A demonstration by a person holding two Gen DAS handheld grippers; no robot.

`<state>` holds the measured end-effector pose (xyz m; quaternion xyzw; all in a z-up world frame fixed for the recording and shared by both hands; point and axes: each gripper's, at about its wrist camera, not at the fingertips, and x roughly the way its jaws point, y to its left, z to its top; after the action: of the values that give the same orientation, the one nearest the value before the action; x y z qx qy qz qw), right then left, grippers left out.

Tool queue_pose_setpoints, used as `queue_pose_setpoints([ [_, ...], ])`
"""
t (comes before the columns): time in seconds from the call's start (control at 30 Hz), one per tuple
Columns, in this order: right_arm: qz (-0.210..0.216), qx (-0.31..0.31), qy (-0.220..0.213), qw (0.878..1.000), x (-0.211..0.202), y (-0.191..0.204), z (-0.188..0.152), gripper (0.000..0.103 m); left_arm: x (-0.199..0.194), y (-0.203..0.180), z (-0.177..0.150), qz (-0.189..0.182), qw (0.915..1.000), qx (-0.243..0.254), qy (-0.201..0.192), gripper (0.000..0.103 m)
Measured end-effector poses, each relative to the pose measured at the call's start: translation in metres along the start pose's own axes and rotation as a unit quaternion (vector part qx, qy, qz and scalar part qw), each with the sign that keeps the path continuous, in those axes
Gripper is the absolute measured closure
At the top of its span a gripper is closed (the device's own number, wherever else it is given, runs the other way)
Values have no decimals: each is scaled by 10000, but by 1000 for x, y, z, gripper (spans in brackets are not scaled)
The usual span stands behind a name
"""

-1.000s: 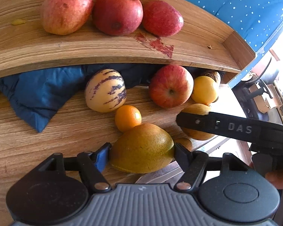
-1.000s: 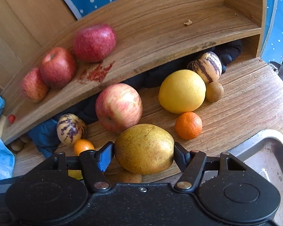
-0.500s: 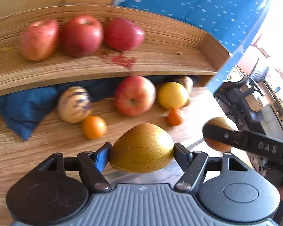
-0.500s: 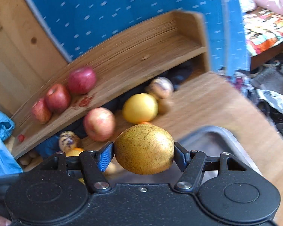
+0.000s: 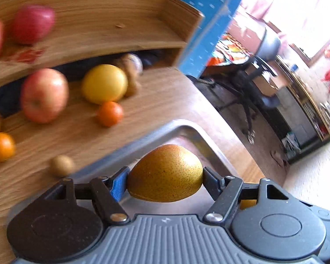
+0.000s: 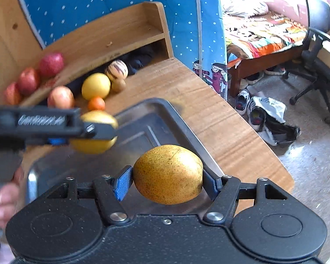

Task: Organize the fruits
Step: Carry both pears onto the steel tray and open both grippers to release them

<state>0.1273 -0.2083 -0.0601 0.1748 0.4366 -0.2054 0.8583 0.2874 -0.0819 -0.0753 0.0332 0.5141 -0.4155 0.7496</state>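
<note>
left gripper (image 5: 165, 179): fingers clamped on a speckled yellow-brown pear (image 5: 165, 173), narrow end pointing to the right finger, long axis running finger to finger.
right gripper (image 6: 167, 181): fingers clamped on a second pear (image 6: 168, 173), rounder, also lying crosswise between the pads.
tray (image 6: 165, 110): metal, on the wooden desk (image 6: 220, 118), directly below and ahead of both pears; nothing can be seen lying in it.
key relation: each pear hangs above the tray floor, apart from it; the drop is straight down, with no sideways reach needed.
nearer hand: in the right wrist view the left gripper (image 6: 92, 132) holds its pear over the tray's far left part, the right one over the near part; neither is clearly lower.
spacing: the two pears are apart, so they could likely be set down without knocking.
left behind: apples, a yellow citrus (image 6: 96, 89), small oranges and a striped melon (image 6: 118, 70) sit by the wooden shelf (image 6: 129, 33), well apart from the tray.
</note>
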Motion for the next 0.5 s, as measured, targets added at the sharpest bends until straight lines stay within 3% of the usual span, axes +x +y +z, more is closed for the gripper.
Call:
queue_pose_setpoints([
  [0.5, -14, -465, 141, 9988, 12, -2, -8, 35, 22, -30, -17, 187, 9994, 178, 241, 28],
])
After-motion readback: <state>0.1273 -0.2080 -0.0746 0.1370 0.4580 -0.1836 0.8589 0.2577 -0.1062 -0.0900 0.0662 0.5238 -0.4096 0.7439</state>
